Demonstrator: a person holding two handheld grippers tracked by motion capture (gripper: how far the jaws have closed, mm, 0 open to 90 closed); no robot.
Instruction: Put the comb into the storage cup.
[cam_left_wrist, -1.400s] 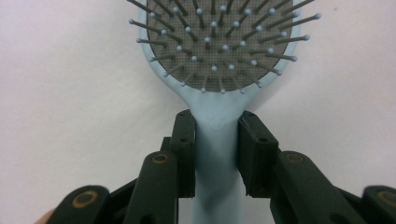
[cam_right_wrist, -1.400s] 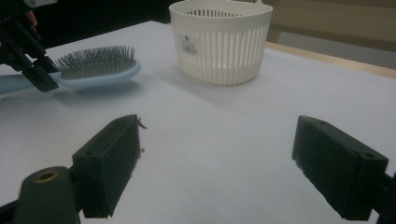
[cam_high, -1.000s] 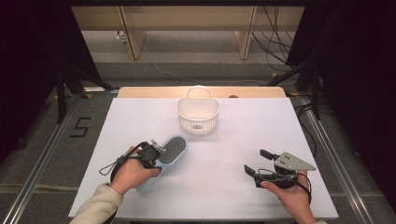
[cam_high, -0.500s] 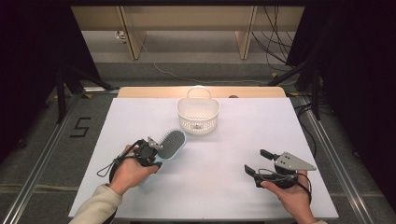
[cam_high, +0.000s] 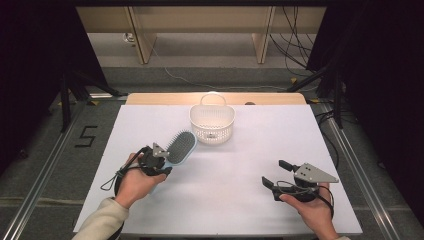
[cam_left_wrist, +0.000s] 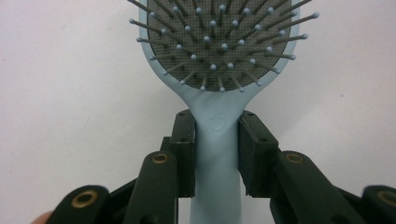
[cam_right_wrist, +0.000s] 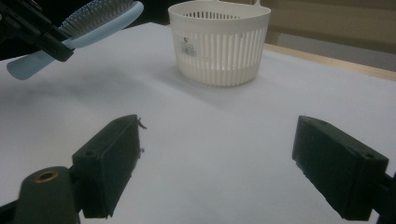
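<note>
A light blue hairbrush with a grey bristle pad is lifted off the white table, head pointing toward the basket. My left gripper is shut on its handle; in the left gripper view both black pads press the handle of the hairbrush just below the head. The white slotted basket stands at the back middle, just right of the brush head. My right gripper rests low at the front right, jaws wide apart with nothing between them. It faces the basket and the raised hairbrush.
The white table cover ends at a wooden strip behind the basket. Metal rails and dark stands flank the table. A cable loops from the left gripper by the hand.
The left hand has lifted the hairbrush a little and carried it up and right, its head now closer to the basket. The right gripper has not moved.
</note>
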